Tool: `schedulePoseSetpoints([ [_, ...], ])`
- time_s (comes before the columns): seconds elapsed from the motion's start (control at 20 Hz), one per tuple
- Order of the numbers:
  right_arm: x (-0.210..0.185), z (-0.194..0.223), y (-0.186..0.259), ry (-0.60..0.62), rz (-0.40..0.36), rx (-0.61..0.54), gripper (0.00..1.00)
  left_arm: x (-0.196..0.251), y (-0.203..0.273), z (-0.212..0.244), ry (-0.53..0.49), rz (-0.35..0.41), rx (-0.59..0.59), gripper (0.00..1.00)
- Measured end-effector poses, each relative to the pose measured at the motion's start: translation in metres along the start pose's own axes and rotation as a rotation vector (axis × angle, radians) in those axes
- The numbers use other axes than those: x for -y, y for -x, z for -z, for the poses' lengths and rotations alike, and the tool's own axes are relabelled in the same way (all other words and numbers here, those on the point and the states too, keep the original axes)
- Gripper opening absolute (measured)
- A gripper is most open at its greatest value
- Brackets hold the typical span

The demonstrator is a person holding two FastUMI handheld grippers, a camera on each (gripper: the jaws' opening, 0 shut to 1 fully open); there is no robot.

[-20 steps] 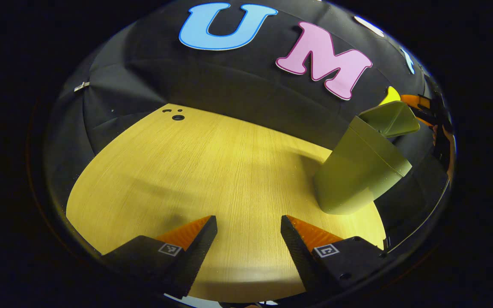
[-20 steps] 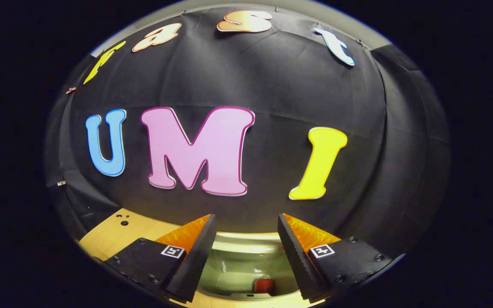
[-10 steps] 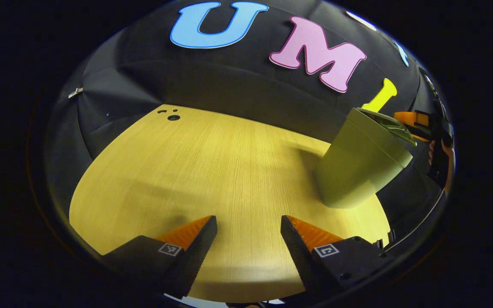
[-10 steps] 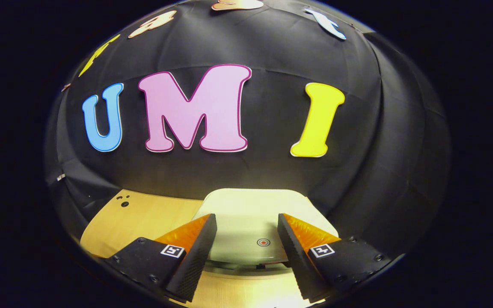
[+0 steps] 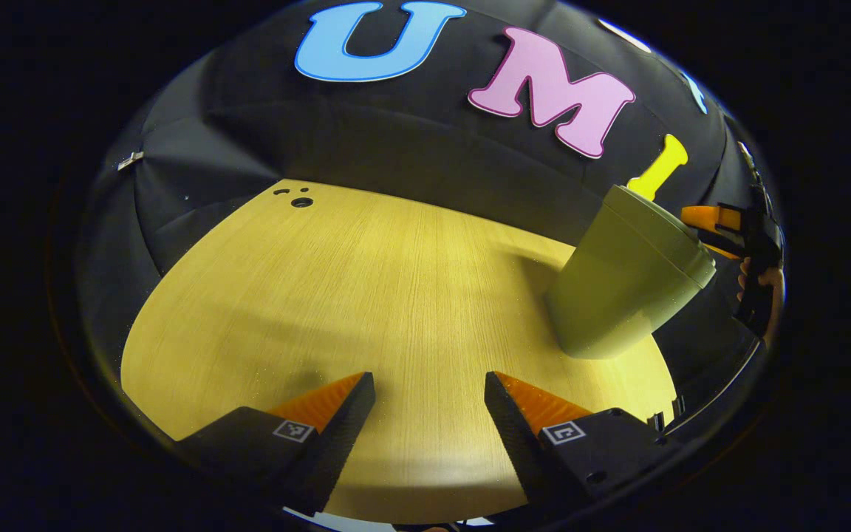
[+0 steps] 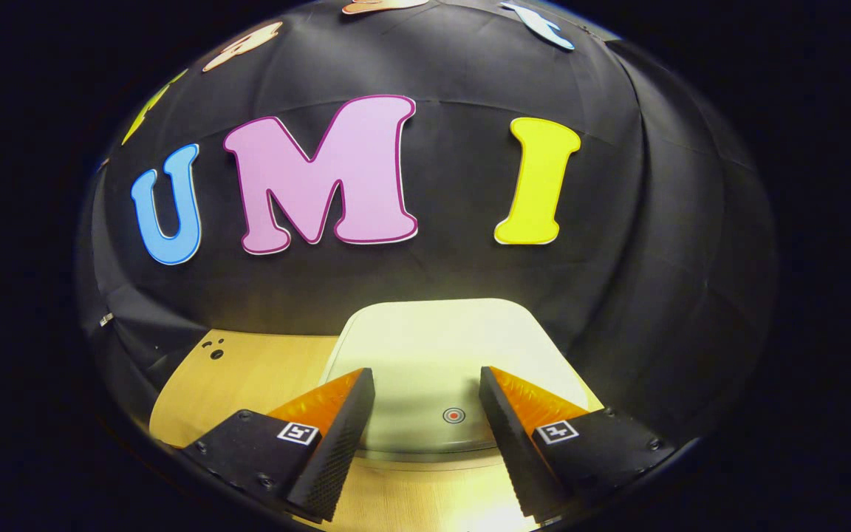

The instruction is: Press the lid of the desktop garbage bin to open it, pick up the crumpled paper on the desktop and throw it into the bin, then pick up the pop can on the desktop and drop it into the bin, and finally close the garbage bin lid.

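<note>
Jaws of the left gripper (image 5: 429,414) stand parted and empty in the left gripper view, over bare tabletop (image 5: 337,295). Ahead and to their right stands the garbage bin (image 5: 621,284), its lid lying flat on top; beyond it the right gripper (image 5: 728,229) sits just beside the rim.

Right gripper view: its own jaws are spread too, holding nothing. Between and just ahead of them lies the lid (image 6: 440,347), with a small round red mark (image 6: 453,416) near its closer edge. Judging by this, the lid looks down; press near that mark with one fingertip, firmly and straight, to be sure it latches.
</note>
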State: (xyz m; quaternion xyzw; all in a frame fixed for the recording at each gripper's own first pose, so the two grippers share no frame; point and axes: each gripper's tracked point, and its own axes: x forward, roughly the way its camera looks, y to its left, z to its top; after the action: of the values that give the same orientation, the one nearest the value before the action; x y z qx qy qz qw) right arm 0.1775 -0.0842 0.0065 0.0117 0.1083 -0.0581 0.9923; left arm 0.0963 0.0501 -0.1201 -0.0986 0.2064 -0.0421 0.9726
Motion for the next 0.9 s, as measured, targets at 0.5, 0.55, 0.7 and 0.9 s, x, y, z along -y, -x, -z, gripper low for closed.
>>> schedulePoseSetpoints([
  [0.5,-0.001,0.005,0.000,0.038,0.013,0.036,0.92,-0.005,0.005,0.002,-0.003,-0.002,0.002,0.96],
  [0.55,-0.001,0.008,-0.003,0.034,0.012,0.039,0.92,-0.005,0.006,0.003,-0.007,0.001,0.003,0.96],
  [0.7,0.000,0.002,0.000,0.037,0.014,0.054,0.92,-0.002,0.009,-0.002,-0.026,0.002,0.016,0.96],
  [0.9,-0.001,0.001,-0.001,0.031,0.008,0.051,0.91,0.003,0.017,-0.013,-0.047,0.013,0.049,0.96],
])
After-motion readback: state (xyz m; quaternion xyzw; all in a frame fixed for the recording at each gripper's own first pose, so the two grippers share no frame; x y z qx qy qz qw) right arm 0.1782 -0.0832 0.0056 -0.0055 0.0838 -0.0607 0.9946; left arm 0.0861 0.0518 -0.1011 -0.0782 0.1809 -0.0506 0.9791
